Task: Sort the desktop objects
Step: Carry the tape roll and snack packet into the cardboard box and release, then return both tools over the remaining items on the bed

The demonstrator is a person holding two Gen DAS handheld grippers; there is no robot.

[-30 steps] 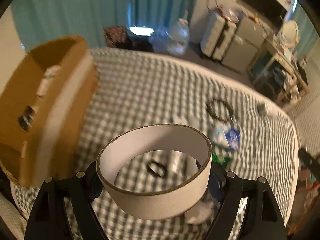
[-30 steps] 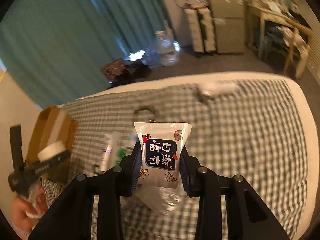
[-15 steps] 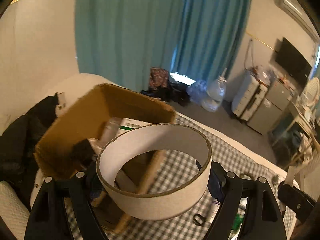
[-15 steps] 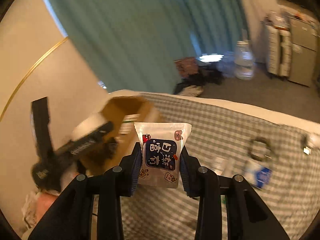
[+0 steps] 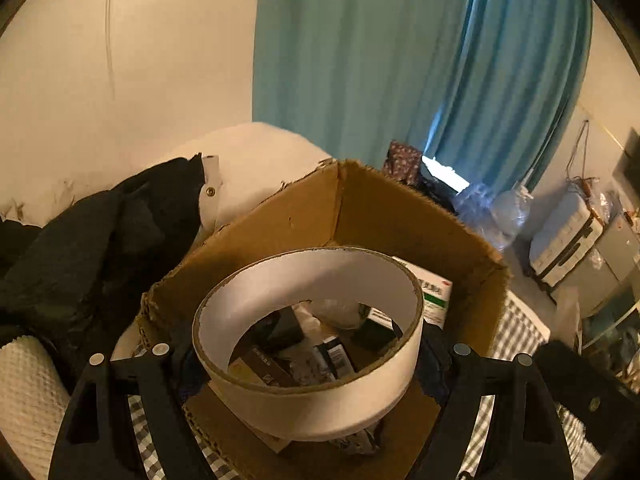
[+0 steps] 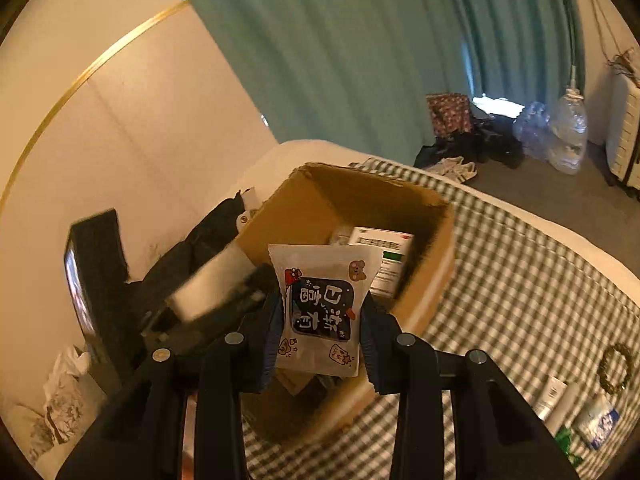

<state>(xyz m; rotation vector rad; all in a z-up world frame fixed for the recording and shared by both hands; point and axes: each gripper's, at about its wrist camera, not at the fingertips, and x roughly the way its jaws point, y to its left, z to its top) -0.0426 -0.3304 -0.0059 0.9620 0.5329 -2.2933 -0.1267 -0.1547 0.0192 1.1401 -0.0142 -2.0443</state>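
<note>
1. Left gripper (image 5: 308,364): fingers pinch a wide white tape roll (image 5: 308,344) across its outer wall, hollow core facing the camera. It hangs over the near edge of the open cardboard box (image 5: 400,216), apparently poised for dropping in.
2. Right gripper (image 6: 320,320): fingers clamp a white snack packet (image 6: 322,308) by its two side edges, printed face upright toward the lens. It hangs in front of the cardboard box (image 6: 424,280), at or just short of the near rim; which, the view does not settle.
3. Box contents: a white carton with green stripe (image 5: 434,296) leans on the far-right inner wall; dark small boxes (image 5: 280,344) lie jumbled on the bottom, seen through the roll's core.
4. Support: the box stands on a bed with a checked cover (image 6: 520,280), beside a black garment (image 5: 100,248) near the wall.
5. Left view only: the box interior from above, and the depth available under the roll.
6. Right view only: the left gripper (image 6: 224,292), blurred, with its roll at the box's left rim; unsorted items (image 6: 580,412) and a dark ring (image 6: 616,366) remain on the cover, well apart from the box.
7. Judgement: sorting is partway done; both loads await release.
</note>
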